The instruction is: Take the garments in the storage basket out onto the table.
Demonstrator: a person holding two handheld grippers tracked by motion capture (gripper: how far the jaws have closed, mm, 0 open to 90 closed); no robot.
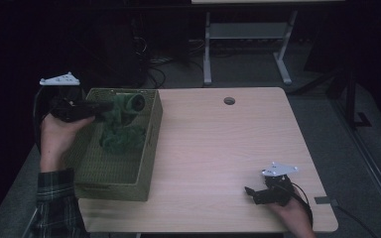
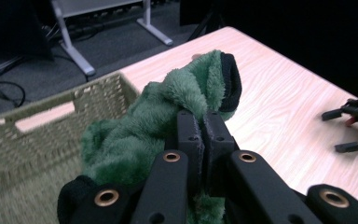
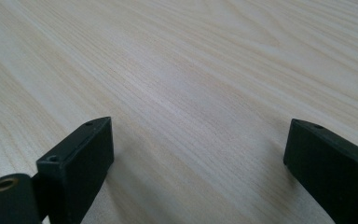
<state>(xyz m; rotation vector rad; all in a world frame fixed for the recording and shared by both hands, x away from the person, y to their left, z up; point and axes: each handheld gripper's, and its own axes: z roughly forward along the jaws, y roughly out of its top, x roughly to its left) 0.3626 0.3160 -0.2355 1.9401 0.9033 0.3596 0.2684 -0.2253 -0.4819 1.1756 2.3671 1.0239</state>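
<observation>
- While the left gripper (image 2: pixel 200 122) held its jaws pinched tight on a fold of the green fleece garment (image 1: pixel 121 126), the piece hung partly raised over the wicker basket (image 1: pixel 146 171), its lower part bunched down on the basket floor.
- Judged from that, the lift out of the basket looked begun but unfinished: the cloth was gripped and up near the rim, and nothing had yet been laid on the wooden table (image 1: pixel 218 153).
- What seemed left was to bring the garment clear of the basket wall and set it down on the bare tabletop.
- The right gripper (image 1: pixel 254 194) rested near the front right of the table, well apart from the basket, jaws spread wide with nothing between them.
- The garment looked thick and plush, deep green, with a black ribbed cuff (image 2: pixel 233 81) at the end that stood up above the clamped pads; it was crumpled, not spread.
</observation>
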